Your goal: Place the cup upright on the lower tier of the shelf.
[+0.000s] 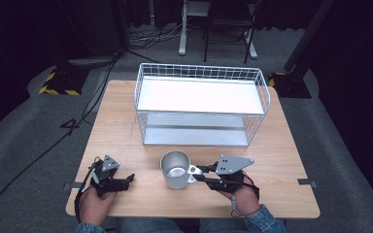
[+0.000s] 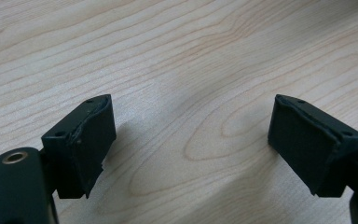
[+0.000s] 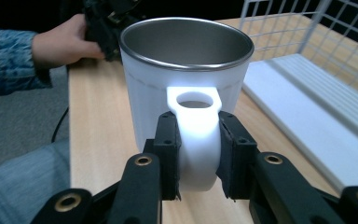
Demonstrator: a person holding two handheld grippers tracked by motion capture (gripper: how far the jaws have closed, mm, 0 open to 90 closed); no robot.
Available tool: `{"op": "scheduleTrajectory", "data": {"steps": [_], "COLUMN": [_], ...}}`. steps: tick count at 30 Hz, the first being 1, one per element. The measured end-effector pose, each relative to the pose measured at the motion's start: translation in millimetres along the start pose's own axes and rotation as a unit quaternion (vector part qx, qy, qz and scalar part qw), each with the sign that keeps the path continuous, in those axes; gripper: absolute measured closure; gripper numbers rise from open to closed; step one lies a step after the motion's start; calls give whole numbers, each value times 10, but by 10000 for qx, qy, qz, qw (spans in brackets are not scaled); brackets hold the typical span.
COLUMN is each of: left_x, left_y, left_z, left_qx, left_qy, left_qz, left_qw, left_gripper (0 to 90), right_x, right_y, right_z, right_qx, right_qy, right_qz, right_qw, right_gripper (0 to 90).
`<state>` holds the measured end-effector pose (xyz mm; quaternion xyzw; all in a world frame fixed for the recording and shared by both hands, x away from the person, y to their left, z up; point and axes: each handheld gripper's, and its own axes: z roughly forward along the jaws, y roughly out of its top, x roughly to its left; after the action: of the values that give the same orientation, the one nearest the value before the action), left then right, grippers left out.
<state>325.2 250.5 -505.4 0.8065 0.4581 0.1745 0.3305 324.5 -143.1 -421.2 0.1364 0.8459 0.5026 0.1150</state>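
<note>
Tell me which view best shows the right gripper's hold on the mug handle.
The right gripper view: both jaws of the right gripper press the white handle of the steel-rimmed white mug from either side. The high view shows the grip small and side-on. The left gripper view looks down at bare wooden table.

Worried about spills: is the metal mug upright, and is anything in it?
Upright and empty: the white steel mug stands with its rim up, bare inside, its handle clamped by the right hand-held gripper.
</note>
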Motion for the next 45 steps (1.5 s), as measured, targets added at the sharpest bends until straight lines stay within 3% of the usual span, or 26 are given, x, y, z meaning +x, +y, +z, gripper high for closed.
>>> {"op": "scheduleTrajectory", "data": {"steps": [13,16,23,24,36,38,39,44,45], "left_x": [0,1,0,0,0,0,0,0,0], "left_y": [0,0,0,0,0,0,0,0,0], "left_z": [0,-1,0,0,0,0,0,0,0], "left_qx": [0,3,0,0,0,0,-1,0,-3], "left_qy": [1,2,0,0,1,0,1,1,1], "left_qz": [0,6,1,0,0,1,1,0,-1], "left_qw": [10000,10000,10000,10000,10000,10000,10000,10000,10000], "left_gripper": [154,153,154,154,154,153,154,154,154], "right_x": [-341,-473,-654,-706,-981,-1002,-1040,-1094,-1123], "right_y": [102,111,114,117,83,77,64,46,28], "right_z": [-15,-26,-36,-32,28,35,48,67,82], "right_qx": [-139,-195,-231,-220,-212,-229,-241,-278,-308], "right_qy": [-612,-863,-1167,-1318,-1927,-1966,-2082,-2270,-2352], "right_qz": [329,430,610,635,839,833,831,819,864], "right_qw": [9975,9951,9910,9890,9774,9767,9742,9700,9676], "right_gripper": [720,720,720,720,720,720,720,720,720]}}
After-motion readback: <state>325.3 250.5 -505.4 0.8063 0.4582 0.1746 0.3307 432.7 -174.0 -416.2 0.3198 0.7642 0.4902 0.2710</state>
